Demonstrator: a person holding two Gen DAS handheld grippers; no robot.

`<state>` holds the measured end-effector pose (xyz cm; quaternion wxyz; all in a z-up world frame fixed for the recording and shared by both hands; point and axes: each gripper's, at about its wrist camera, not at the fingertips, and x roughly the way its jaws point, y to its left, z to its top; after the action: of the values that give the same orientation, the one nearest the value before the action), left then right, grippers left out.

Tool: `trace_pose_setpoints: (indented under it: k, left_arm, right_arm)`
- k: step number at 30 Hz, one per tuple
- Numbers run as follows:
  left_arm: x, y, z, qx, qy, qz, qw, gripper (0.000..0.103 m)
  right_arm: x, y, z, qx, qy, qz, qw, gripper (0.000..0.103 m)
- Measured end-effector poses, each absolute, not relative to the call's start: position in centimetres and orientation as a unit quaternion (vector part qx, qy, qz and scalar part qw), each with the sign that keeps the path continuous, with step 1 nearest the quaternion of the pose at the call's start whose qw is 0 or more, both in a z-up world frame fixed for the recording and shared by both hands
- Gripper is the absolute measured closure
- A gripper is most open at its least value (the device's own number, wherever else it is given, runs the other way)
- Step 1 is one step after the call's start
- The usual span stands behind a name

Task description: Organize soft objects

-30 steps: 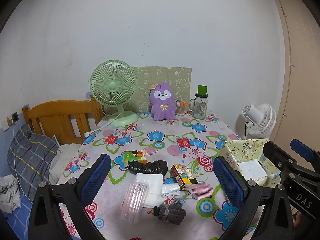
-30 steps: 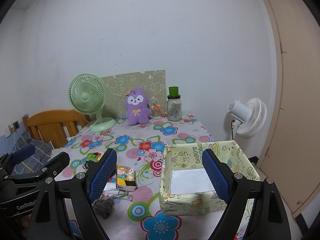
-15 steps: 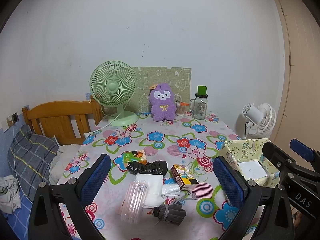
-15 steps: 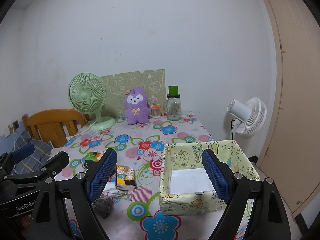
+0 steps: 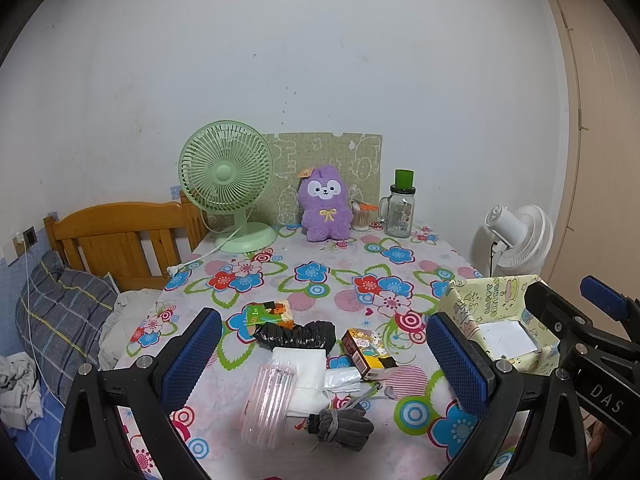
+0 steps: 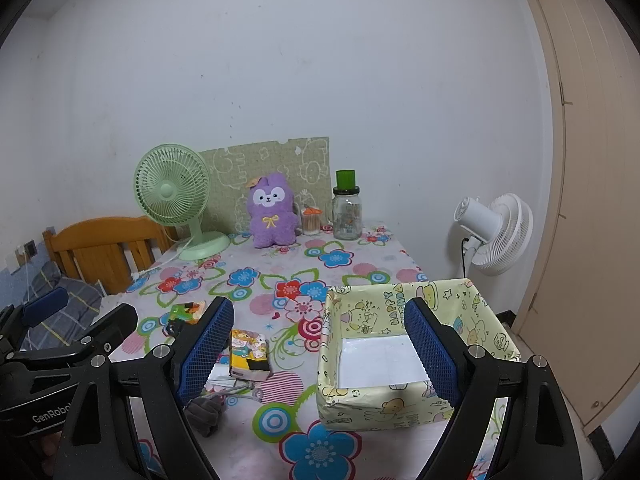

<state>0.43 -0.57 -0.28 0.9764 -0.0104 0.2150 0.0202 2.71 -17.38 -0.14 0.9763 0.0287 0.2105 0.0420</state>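
Observation:
A grey glove lies near the table's front edge; it also shows in the right wrist view. A black soft bundle and a white folded cloth lie behind it. A purple plush toy sits at the back. A yellow patterned box stands open at the front right. My left gripper is open and empty above the pile. My right gripper is open and empty, in front of the box.
A clear ribbed plastic case, a small cartoon carton and a green toy packet lie in the pile. A green fan, a glass jar, a white floor fan and a wooden headboard surround the floral table.

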Motion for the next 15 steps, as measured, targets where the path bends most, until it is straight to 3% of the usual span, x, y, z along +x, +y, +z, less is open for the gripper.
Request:
trace_pose_setpoints:
  k: [15]
  left_arm:
    - [1.29,-0.02,-0.89,-0.009,0.223,0.021,0.974,0.0]
  right_arm:
    - [3.26,-17.11,-0.31,0.027,0.218,0.04,0.975,0.014]
